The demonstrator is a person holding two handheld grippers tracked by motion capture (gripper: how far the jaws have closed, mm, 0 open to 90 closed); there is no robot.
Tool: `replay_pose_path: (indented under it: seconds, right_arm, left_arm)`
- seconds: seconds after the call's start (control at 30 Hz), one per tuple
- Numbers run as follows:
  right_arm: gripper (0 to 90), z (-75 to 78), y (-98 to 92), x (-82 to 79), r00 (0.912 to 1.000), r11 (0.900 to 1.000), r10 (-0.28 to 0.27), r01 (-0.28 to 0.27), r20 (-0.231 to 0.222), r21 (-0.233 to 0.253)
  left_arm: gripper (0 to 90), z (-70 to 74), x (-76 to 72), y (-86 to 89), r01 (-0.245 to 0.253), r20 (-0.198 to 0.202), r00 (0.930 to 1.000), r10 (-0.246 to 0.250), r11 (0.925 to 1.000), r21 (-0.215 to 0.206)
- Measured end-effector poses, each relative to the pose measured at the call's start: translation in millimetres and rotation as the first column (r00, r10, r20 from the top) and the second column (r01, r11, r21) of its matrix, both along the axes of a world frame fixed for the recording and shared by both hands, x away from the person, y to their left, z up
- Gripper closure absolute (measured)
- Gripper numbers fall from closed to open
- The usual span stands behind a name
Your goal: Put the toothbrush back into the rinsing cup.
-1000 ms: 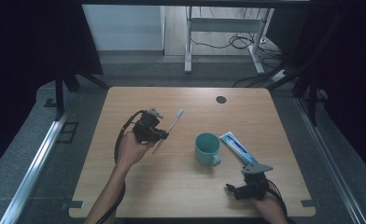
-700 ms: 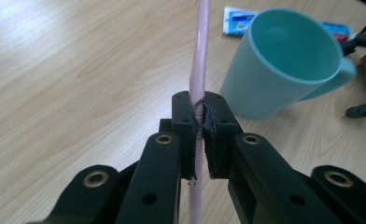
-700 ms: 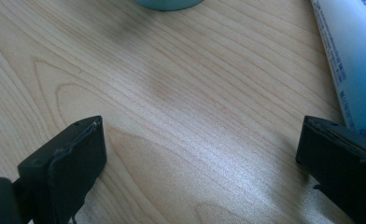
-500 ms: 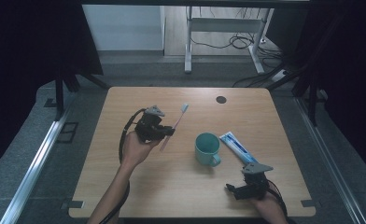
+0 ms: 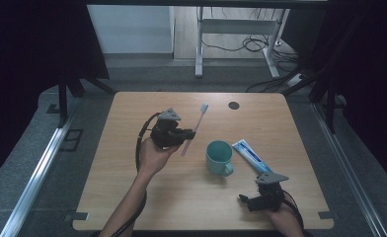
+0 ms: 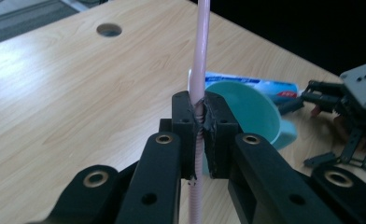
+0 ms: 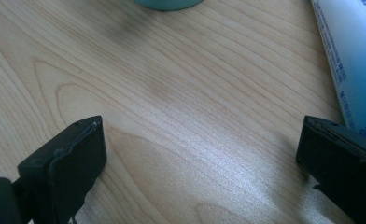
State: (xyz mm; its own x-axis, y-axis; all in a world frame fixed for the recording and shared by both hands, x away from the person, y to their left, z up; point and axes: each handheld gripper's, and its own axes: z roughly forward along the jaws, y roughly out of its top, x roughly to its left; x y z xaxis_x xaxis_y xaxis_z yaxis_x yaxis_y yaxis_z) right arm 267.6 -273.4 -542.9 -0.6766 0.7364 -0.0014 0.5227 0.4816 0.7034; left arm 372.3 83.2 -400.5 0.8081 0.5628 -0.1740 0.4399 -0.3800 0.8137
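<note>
1. Pickup is done: the left gripper (image 5: 188, 133) is clamped tight on the pink toothbrush (image 5: 195, 127), holding it off the table (image 5: 132, 197) with the bristle end pointing to about 1 o'clock.
2. The teal mug (image 5: 218, 157) sits at roughly 4 o'clock from that gripper, nothing in it as far as I can tell.
3. What's left, I'd guess: swing the brush over and drop it in.
4. The right gripper (image 5: 245, 201) rests spread wide near the toothpaste tube (image 5: 248, 154), gripping nothing.

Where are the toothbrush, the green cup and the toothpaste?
toothbrush (image 5: 199, 120), high view, on the pink handle just below the bristle head.
green cup (image 5: 217, 154), high view, on the inside of its open mouth.
toothpaste (image 5: 249, 154), high view, on the middle of the flat tube.
</note>
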Motion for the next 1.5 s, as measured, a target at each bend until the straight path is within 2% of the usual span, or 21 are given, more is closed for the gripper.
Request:
replay_pose_path:
  seconds: [0.27, 0.83, 1.13, 1.5]
  right_arm:
    - [1.1, 0.0, 0.0, 0.0, 1.0000, 1.000, 0.000, 0.000, 0.000, 0.000]
    - [1.1, -0.1, -0.1, 0.1, 1.0000, 1.000, 0.001, -0.001, 0.002, -0.002]
    - [1.2, 0.0, 0.0, 0.1, 1.0000, 1.000, 0.000, 0.000, 0.001, -0.001]
    - [1.2, 0.0, 0.0, 0.0, 1.0000, 1.000, 0.000, 0.000, 0.001, 0.001]
  left_arm:
    - [84.0, 3.6, -1.1, -16.5, 0.020, 0.029, 0.9994, -0.019, 0.9992, -0.034]
    - [84.0, 7.8, -2.4, -46.7, 0.046, 0.074, 0.9964, -0.041, 0.9960, -0.077]
    - [84.0, 4.3, -3.8, -62.7, 0.058, 0.085, 0.9951, -0.051, 0.9940, -0.093]
    - [84.0, -6.5, -4.4, -80.1, 0.079, 0.097, 0.9928, -0.071, 0.9929, -0.089]
